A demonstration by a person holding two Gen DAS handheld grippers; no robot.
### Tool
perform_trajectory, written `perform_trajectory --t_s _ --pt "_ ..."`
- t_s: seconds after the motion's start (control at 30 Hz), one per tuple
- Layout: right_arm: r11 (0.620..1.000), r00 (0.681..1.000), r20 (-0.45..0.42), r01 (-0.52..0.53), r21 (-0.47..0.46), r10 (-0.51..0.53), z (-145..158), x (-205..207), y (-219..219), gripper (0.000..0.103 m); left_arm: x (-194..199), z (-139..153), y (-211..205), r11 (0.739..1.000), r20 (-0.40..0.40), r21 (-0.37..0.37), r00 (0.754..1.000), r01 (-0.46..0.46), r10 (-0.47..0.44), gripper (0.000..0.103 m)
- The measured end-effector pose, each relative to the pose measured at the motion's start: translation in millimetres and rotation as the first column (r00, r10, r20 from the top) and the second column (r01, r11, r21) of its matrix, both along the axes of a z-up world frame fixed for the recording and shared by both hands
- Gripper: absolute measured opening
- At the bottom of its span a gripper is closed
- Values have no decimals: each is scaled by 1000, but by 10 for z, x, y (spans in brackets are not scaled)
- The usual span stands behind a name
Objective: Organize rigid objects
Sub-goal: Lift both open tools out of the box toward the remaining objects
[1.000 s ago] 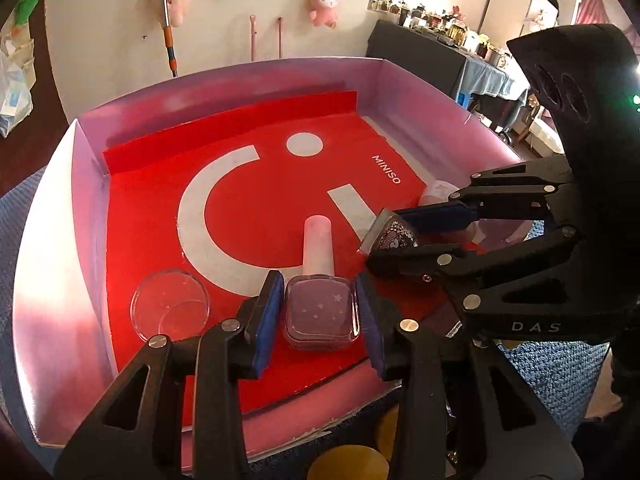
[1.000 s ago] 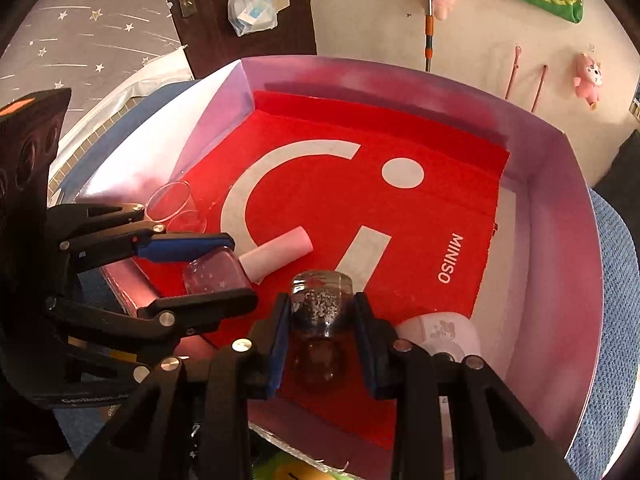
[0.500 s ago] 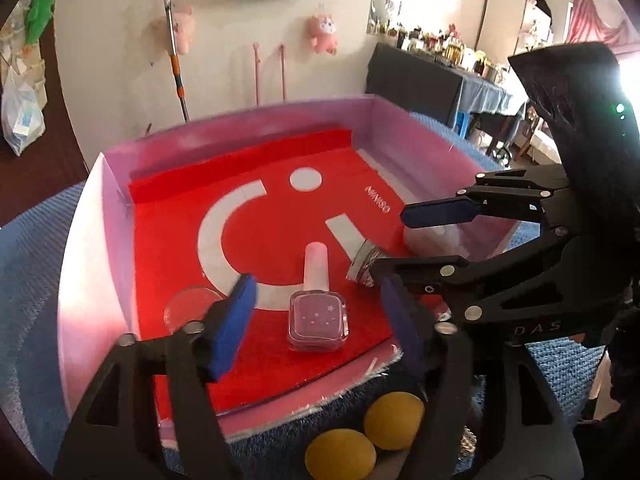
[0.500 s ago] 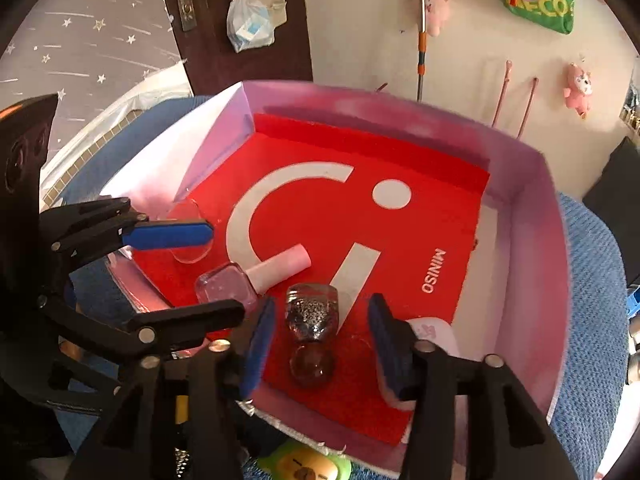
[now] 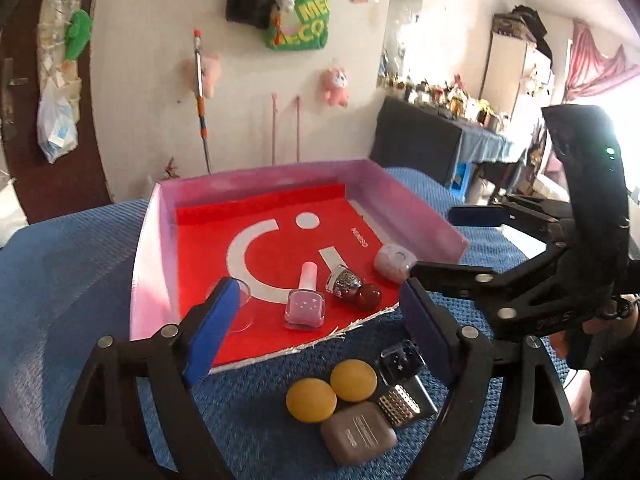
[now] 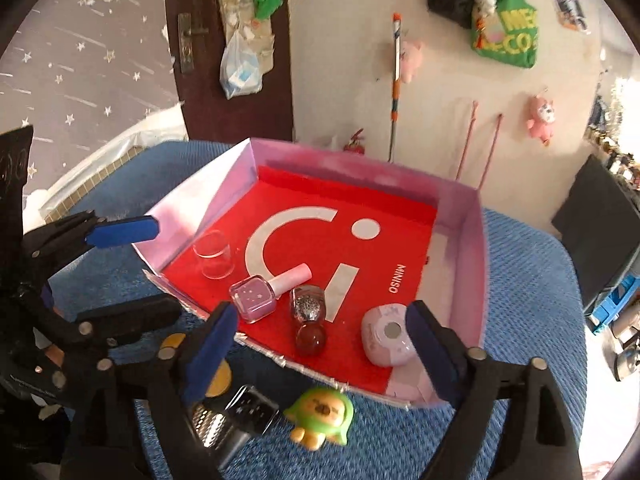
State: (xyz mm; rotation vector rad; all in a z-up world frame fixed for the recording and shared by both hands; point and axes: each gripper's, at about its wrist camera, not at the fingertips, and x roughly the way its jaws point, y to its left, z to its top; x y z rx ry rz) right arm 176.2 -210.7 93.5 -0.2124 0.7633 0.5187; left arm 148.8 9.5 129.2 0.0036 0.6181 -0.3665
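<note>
With both my left gripper and right gripper empty, jaws opening, the dark nail-polish bottle lies outside the tray, nearest my left, cap toward me.

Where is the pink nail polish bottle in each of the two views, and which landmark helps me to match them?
Left wrist view: pink nail polish bottle lies low centre, cap pointing away, near the tray's torn front edge.
Right wrist view: same bottle lies left of centre, cap pointing right.
Shared landmark: the glitter-capped bottle beside it.
</note>
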Motion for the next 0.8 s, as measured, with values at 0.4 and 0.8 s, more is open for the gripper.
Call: perform_trajectory --t_s 0.4,0.8 --pt "989 980 155 111 96 -125 310 -916 -298 103 -589 21 90 992 88 -55 990 -110 114 94" --pt "959 956 147 232 162 -256 -122 -1396 -578 103 -805 -460 24 988 -21 -32 989 -150 149 94"
